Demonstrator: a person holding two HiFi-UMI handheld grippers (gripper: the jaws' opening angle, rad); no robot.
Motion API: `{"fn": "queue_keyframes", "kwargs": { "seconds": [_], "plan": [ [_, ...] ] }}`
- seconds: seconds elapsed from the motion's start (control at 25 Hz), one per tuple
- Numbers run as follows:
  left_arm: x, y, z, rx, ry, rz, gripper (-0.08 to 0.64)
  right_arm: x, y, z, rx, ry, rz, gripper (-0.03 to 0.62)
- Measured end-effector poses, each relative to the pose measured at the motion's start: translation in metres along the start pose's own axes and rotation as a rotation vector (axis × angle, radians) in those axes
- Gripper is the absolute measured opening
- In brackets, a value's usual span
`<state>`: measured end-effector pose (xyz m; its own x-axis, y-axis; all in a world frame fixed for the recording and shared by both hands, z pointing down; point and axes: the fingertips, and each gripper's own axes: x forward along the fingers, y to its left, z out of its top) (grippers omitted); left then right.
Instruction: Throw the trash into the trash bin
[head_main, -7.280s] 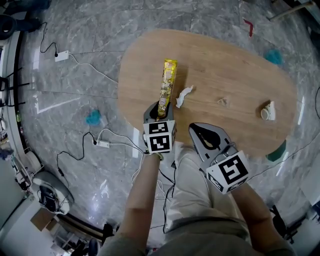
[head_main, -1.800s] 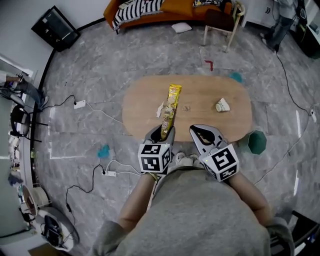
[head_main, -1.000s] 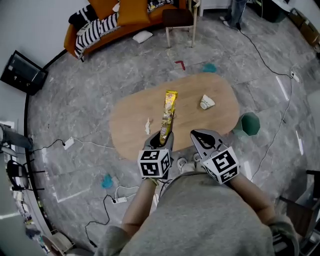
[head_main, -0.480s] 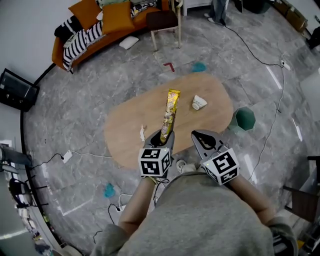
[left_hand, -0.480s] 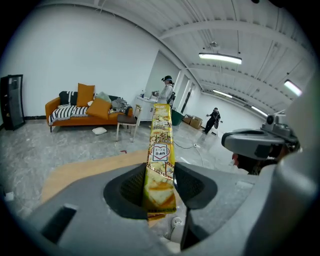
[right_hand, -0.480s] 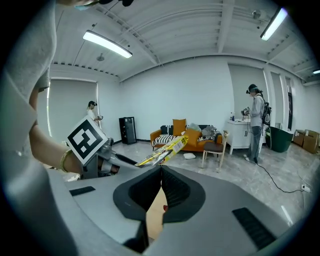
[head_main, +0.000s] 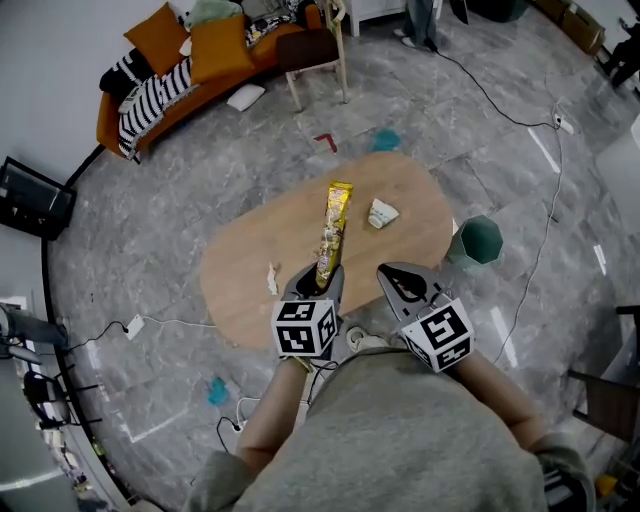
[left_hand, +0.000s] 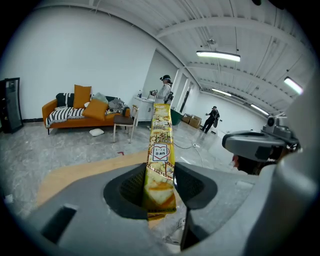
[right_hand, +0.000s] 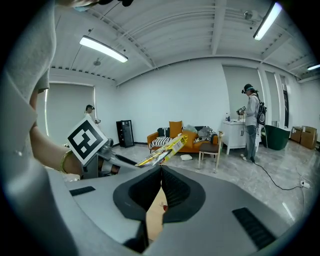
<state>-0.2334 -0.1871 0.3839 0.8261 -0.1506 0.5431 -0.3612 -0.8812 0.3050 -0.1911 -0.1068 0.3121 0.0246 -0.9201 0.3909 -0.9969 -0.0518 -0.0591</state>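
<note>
Head view: L gripper (head_main: 322, 278) w/ long yellow snack wrapper (head_main: 333, 225) jutting fwd over wooden table (head_main: 240, 275); green trash bin (head_main: 478, 240) on floor by table's right end. Left gripper view: jaws clamped on wrapper's lower end. Right gripper view: R gripper (right_hand: 160, 175) jaws together, empty.

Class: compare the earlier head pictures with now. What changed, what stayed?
The person drew back from the table and turned; the green bin now shows fully beside it. The left claw still grips the yellow snack packet, the right claw stays shut and empty; cup and tissue remain on the table.
</note>
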Motion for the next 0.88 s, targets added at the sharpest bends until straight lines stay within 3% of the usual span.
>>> {"fn": "queue_keyframes", "kwargs": {
  "seconds": [0.88],
  "plan": [
    [0.077,-0.132,0.015,0.037,0.028,-0.041,0.16,-0.093,-0.112,-0.027,0.038,-0.008,-0.035,0.009]
  ]
}}
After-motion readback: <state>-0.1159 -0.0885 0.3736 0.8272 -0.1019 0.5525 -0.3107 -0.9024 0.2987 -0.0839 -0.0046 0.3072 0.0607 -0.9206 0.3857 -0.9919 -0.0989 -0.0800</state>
